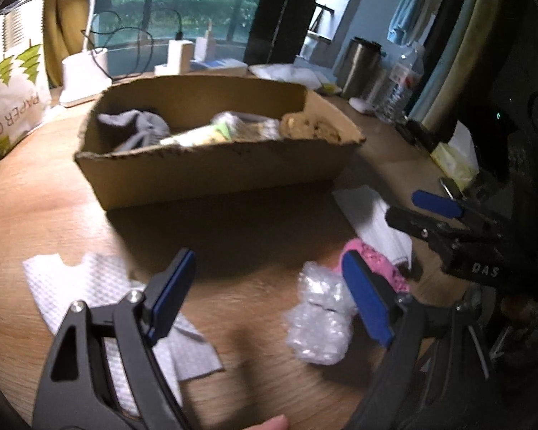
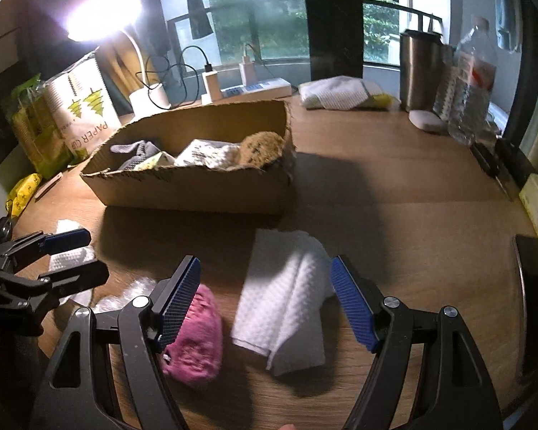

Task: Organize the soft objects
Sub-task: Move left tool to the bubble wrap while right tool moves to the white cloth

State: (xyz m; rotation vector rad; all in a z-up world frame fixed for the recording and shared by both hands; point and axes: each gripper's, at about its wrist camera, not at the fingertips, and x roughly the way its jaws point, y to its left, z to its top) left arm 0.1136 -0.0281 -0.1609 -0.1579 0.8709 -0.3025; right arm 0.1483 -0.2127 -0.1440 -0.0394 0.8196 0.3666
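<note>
Hovering over a wooden counter [image 2: 394, 186], the right gripper [image 2: 265, 301] hangs with its jaws spread wide and empty above a folded white towel [image 2: 287, 304], while the left gripper [image 1: 269, 297] waits likewise released and empty beside a wad of bubble wrap [image 1: 319, 319]. A pink cloth [image 2: 197, 340] lies bunched just beside the towel, partly under the right gripper's left finger in that view. Behind them stands a torn cardboard box [image 2: 197, 190] already holding a grey sock [image 2: 136, 152], a tan sponge-like lump [image 2: 262, 150] and other soft pieces, too blurred to name. More paper towel [image 1: 89, 286] lies under the left gripper. The towel looks light, limp and quilted, so it should crush rather than slip; a pinch across the thick folded ridge near its middle would likely lift all layers together, whereas a loose corner could let it unfold and drag. The pink cloth seems springy and best taken across its bulk. The bubble wrap is probably slick and may squirm from a shallow grip.
</note>
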